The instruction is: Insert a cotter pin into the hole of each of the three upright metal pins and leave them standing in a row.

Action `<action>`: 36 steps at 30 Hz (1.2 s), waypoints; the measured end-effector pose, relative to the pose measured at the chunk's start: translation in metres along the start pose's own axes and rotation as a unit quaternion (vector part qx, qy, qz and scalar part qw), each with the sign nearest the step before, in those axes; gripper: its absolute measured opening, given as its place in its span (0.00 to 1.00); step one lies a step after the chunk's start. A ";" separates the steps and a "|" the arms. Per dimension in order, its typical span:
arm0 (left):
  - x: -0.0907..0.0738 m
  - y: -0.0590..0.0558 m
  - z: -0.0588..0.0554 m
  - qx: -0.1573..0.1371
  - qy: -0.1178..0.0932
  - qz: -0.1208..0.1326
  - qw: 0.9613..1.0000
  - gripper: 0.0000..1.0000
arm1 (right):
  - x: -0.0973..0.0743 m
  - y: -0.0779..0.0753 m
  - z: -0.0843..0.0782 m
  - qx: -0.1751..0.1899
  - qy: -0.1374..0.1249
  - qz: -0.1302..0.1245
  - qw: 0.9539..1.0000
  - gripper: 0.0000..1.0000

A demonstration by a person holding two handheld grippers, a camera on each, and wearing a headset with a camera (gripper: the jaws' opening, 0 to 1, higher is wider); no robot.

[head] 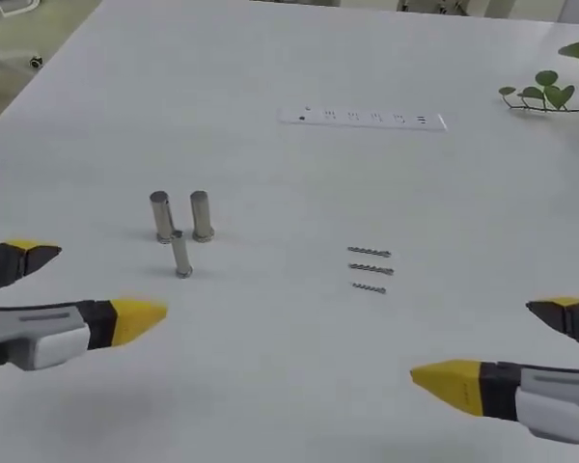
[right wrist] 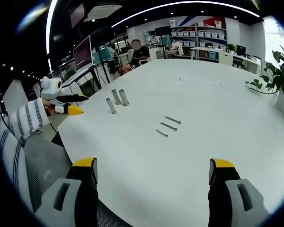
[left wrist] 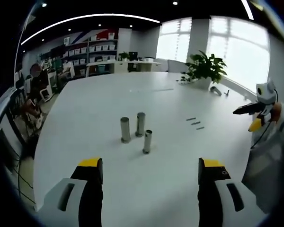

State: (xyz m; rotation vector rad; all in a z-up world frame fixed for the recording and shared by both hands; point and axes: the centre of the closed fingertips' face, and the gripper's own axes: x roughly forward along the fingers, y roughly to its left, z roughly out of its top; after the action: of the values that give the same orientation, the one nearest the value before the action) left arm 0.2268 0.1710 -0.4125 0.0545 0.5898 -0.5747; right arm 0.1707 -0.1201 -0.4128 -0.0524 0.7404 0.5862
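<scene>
The yellow-tipped fingers of the left gripper stand spread wide and hold nothing, low over the near left of the broad white table. The right gripper mirrors it at the near right, its fingers likewise parted and bare, and the tabletop between the two lies plain. A little farther off, ahead of the left gripper, three short silver upright metal pins stand in a tight cluster rather than a row: two side by side behind, the third just in front of the gap between them. Well apart to their right, ahead of the right gripper, three small grey cotter pins lie loose and flat, parallel, one behind another. Beyond these a flat white power strip lies across the middle of the table, and a trailing green leafy sprig reaches in at the far right edge. Bare white surface runs from both groups out to the table's edges. In the left gripper view a potted green plant stands by the table's far right before bright windows, with stocked shelves along the far wall. In the right gripper view a striped sleeve shows at the left, and dark monitors and a seated person lie past the table's far end.
</scene>
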 end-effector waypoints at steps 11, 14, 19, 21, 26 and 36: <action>0.025 -0.001 0.016 0.042 0.005 -0.025 0.999 0.73 | 0.002 0.000 -0.002 0.002 0.006 -0.002 1.000 0.97; 0.032 -0.001 0.020 0.045 0.004 -0.034 0.998 0.67 | 0.002 -0.002 -0.003 0.004 0.007 -0.005 1.000 0.97; 0.044 -0.004 0.024 0.055 0.008 -0.046 0.997 0.60 | 0.002 -0.003 -0.004 0.006 0.009 -0.007 1.000 0.97; 0.048 -0.003 0.026 0.055 0.005 -0.049 0.997 0.58 | 0.002 -0.003 -0.005 0.006 0.010 -0.007 1.000 0.97; 0.059 -0.002 0.027 0.056 0.003 -0.055 0.997 0.46 | 0.002 -0.001 -0.005 0.004 0.011 -0.004 1.000 0.97; 0.074 0.002 0.018 0.048 0.010 -0.059 0.997 0.30 | 0.002 0.000 -0.009 0.006 0.014 -0.005 1.000 0.97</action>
State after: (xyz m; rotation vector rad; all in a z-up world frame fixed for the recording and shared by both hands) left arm 0.2871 0.1324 -0.4374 0.1165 0.5872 -0.7184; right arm 0.1661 -0.1213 -0.4207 -0.0539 0.7706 0.5729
